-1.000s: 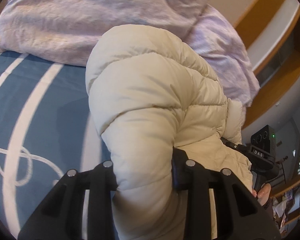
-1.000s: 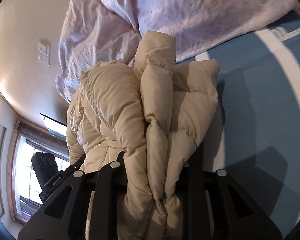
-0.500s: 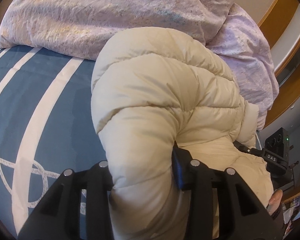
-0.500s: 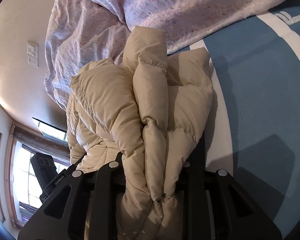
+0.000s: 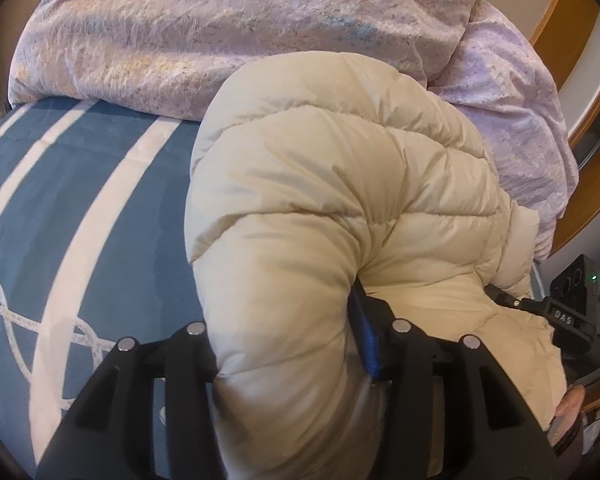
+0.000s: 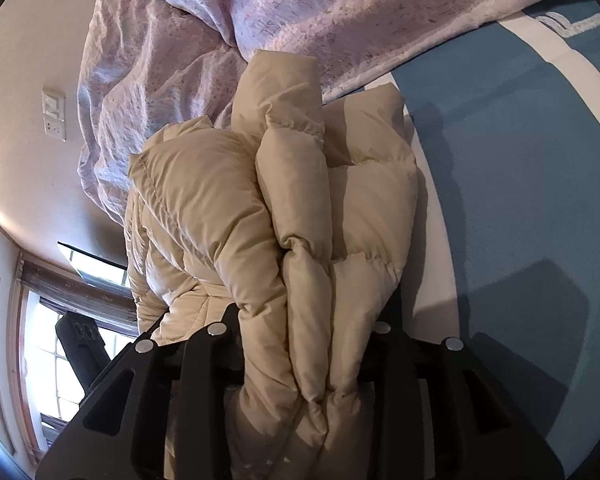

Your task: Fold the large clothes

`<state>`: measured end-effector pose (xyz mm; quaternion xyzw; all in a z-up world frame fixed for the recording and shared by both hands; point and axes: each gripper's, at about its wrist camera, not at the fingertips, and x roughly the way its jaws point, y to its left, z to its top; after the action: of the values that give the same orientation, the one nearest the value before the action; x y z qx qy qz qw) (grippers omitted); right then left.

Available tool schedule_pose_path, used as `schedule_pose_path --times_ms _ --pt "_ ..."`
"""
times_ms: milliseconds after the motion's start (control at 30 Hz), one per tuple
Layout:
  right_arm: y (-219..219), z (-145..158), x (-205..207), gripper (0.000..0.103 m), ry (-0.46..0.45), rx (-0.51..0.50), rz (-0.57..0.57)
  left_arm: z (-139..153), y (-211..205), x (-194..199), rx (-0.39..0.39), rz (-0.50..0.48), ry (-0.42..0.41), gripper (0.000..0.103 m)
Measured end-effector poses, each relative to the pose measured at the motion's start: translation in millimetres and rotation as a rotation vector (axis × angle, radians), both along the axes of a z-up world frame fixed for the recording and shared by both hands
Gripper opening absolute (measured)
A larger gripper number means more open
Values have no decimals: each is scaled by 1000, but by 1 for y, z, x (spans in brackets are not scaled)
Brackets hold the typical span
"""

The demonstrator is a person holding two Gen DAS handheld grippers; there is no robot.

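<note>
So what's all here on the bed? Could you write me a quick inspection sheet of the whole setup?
Surface: bed cover, blue with white stripes and a rope pattern.
Job's things: cream puffer jacket, bunched up, lying on the cover against the duvet.
Clutter: lilac duvet heaped behind the jacket.
Grippers: left gripper has a thick jacket fold between its jaws, which are opening; right gripper has bunched jacket layers between its jaws, also opening.
Cables: nothing seen.
Surroundings: wall switch, window, wooden trim; a hand at the right gripper's handle.
</note>
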<state>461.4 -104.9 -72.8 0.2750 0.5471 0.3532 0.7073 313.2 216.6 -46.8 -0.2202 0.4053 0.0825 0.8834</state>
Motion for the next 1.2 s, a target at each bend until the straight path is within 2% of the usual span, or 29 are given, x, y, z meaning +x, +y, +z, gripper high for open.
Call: schedule_pose_path --times_ms 67,133,167,233,400,600,700,833,1067,1200 --pt "-2 1 -1 41 0 -13 -9 2 -4 -1 44 9 7 53" --pt "-7 3 -4 57 -7 -44 -23 5 -7 -1 80 21 12 61" --pt "-9 5 -6 60 -13 -62 -32 6 -9 -3 104 30 14 63" --pt "-18 12 -10 67 -43 -105 -53 9 -10 -7 147 47 19 76" --pt "-32 39 -20 69 -132 -207 -102 21 -13 -21 213 60 13 81" --pt "-28 85 -38 70 -345 -399 -178 45 -20 -37 333 104 -18 88" --pt "-10 101 -52 67 -449 -411 -128 57 -31 -41 394 106 -49 89" --pt "24 115 -73 61 -582 -432 -42 64 -49 -38 426 71 -64 89" --pt "53 103 -80 59 -640 -464 25 58 -71 -30 500 23 -57 89" --pt "56 87 -81 59 -618 -489 35 50 -76 -27 527 5 -53 89"
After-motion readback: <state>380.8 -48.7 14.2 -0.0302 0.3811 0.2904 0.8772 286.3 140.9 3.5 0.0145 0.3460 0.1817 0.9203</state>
